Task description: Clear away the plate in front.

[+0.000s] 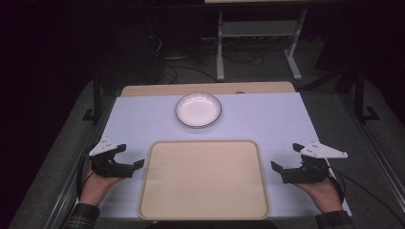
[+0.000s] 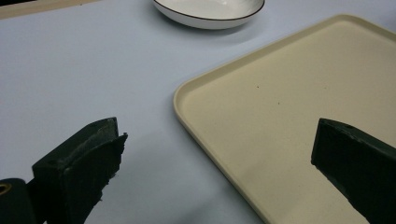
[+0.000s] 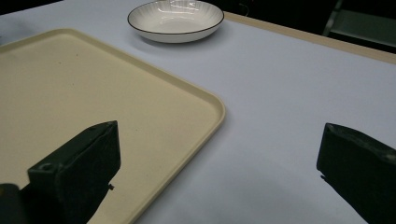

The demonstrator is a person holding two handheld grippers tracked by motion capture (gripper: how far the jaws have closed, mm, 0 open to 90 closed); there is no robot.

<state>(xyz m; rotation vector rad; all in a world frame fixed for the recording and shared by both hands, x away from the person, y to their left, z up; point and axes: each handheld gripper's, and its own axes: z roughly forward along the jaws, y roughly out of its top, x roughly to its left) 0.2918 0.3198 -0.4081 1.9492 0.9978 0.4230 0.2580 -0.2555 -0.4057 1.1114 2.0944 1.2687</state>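
Cream tray (image 1: 204, 179) lies flat on the worktop (image 1: 277, 119), white bowl (image 1: 198, 110) just beyond it. Left gripper (image 1: 130, 156) and right gripper (image 1: 284, 157) flank it, fingers wide apart, empty. Risk, I'd say: uneven lifts could tilt that tray.

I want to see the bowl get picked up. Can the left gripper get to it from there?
Probably yes. The left gripper is open and holds nothing, and bare table lies between it and the bowl. The tray sits off to the side, not in the way.
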